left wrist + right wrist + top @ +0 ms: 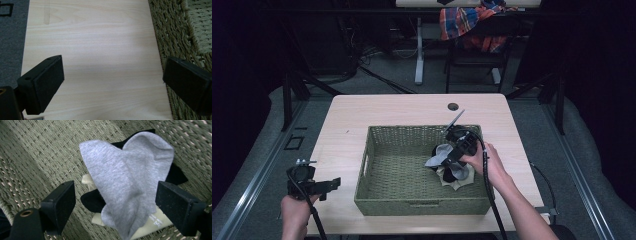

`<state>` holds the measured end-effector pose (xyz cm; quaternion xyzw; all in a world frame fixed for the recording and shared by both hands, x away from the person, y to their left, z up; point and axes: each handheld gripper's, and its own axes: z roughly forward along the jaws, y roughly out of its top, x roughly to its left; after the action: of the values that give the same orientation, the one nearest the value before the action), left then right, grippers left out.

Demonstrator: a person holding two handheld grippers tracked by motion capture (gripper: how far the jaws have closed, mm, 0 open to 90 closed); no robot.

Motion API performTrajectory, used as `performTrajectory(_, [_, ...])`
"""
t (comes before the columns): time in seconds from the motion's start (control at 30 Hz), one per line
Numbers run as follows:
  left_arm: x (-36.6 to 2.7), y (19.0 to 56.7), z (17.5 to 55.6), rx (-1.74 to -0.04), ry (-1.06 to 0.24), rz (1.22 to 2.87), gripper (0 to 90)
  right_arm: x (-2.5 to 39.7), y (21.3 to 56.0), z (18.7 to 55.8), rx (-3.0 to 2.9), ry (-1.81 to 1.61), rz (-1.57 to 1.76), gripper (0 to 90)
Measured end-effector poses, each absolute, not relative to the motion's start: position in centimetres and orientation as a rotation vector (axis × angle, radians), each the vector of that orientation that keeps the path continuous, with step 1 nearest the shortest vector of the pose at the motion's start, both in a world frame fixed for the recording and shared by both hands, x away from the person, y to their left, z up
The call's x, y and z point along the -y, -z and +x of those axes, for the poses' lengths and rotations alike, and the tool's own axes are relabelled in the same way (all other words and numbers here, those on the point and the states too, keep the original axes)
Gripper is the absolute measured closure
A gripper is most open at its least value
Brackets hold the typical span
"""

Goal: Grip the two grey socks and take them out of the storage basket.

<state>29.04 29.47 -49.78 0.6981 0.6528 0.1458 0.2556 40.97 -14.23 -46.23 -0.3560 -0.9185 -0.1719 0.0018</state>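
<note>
Nearest the high camera, the left gripper [331, 184] is held low over the near left corner of the table [387, 107], just left of the woven basket [422, 205]. Its jaws are seen spread wide in the left gripper view, with bare pale wood between them and nothing grasped; the basket's green wall [172, 37] is seen at the right edge of that view.

Farther right, the right gripper [447, 157] is held inside the basket, over its right half, by a hand [484, 162] reaching in from the near right side. Its jaws are likewise released — they stand apart on either side of a grey sock [127, 182] without pressing it (a gap is visible at each pad). The grey sock is draped on top of a small pile: a black cloth [91, 201] is tucked beneath it, and a cream cloth [150, 225] with a printed label lies at the bottom, on the basket's woven floor. The pile is seen toward the right of the basket — nearer its near wall than its far one.
</note>
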Motion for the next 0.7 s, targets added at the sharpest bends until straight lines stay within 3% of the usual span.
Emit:
performTrajectory(0.3, [-29.4, 49.9, 29.2, -1.773, -0.387, 1.903, 3.7, 13.1, 47.5, 41.1, 2.892, 0.478, -1.113, 31.9])
performTrajectory(0.37, [-29.3, 49.8, 29.1, -1.771, -0.398, 1.904, 3.8, 12.9, 47.9, 41.3, 2.915, 0.427, -1.133, 46.8])
performTrajectory(0.43, [-29.3, 49.8, 29.1, -1.771, -0.394, 1.904, 3.8, 12.9, 48.1, 41.3, 2.910, 0.426, -1.148, 48.5])
performTrajectory(0.47, [-29.4, 49.8, 29.1, -1.775, -0.391, 1.905, 3.8, 13.1, 48.1, 41.5, 2.913, 0.419, -1.161, 60.3])
performTrajectory(0.57, [-29.3, 49.8, 29.0, -1.770, -0.400, 1.905, 3.9, 13.3, 48.0, 41.5, 2.891, 0.441, -1.175, 68.3])
performTrajectory(0.6, [-29.3, 49.8, 29.1, -1.773, -0.393, 1.906, 3.9, 13.5, 47.9, 41.5, 2.888, 0.446, -1.176, 76.6])
performTrajectory(0.7, [-29.2, 49.8, 29.1, -1.768, -0.399, 1.913, 3.9, 13.9, 47.4, 41.5, 2.886, 0.456, -1.160, 81.4])
